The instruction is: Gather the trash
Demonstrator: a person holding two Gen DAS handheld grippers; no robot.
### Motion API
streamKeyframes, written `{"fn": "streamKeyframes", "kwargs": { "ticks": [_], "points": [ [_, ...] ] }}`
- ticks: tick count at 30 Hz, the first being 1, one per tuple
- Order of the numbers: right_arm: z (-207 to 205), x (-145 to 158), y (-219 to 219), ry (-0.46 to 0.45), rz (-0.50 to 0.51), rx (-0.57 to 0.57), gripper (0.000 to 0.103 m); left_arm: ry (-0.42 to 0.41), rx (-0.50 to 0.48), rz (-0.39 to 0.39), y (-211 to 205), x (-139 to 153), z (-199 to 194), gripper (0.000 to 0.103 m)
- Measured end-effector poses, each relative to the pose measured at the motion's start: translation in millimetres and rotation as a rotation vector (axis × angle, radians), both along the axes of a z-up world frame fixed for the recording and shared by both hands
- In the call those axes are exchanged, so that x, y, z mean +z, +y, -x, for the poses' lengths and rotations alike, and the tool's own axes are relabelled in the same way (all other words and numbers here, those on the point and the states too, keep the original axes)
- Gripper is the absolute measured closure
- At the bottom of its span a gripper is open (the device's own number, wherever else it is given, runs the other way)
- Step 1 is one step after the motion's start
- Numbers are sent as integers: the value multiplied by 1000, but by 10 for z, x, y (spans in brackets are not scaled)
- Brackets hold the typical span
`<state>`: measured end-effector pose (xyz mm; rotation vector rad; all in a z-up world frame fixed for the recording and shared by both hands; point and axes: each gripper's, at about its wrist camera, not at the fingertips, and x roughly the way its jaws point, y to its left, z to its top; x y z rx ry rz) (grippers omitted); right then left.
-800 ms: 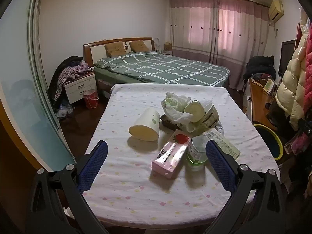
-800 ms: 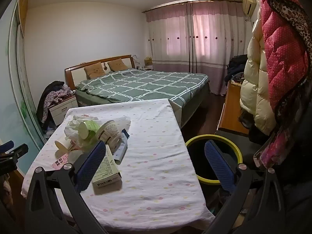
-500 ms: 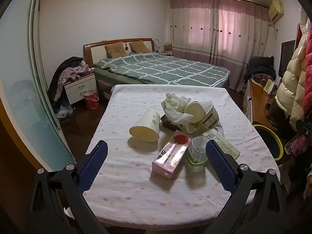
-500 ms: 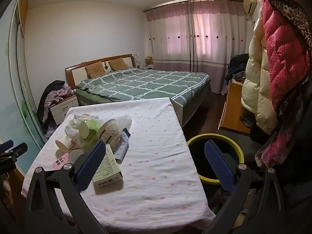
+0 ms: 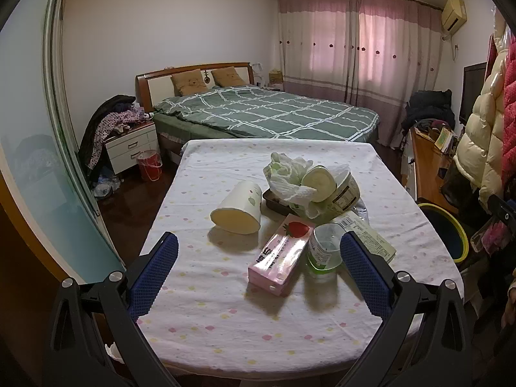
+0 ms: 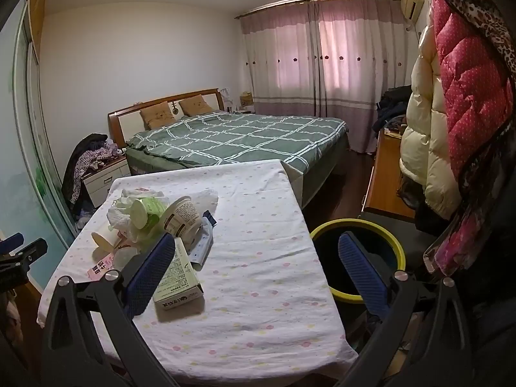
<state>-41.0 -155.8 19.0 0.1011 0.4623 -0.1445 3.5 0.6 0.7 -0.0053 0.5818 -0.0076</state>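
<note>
2 hand-held grippers, my left [image 5: 258, 258] and my right [image 6: 254, 258], hang released over the bench [image 5: 225, 322]. Trash lies there: a pink carton [image 5: 280, 254], a tipped paper cup [image 5: 238, 208]. A yellow-rimmed bin [image 6: 358, 261] stands beside it.

Left gripper [image 5: 258, 259], right gripper [image 6: 256, 258]: black angular frames, 2 blue textured pads each, silver screws
</note>
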Motion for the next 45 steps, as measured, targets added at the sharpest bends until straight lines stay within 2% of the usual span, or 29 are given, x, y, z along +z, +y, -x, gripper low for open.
{"fn": "streamKeyframes", "kwargs": {
  "ticks": [45],
  "points": [
    [-43,-95,-8,12,-24,4,6,14,-11,-5,-79,-49,-9,4]
  ]
}}
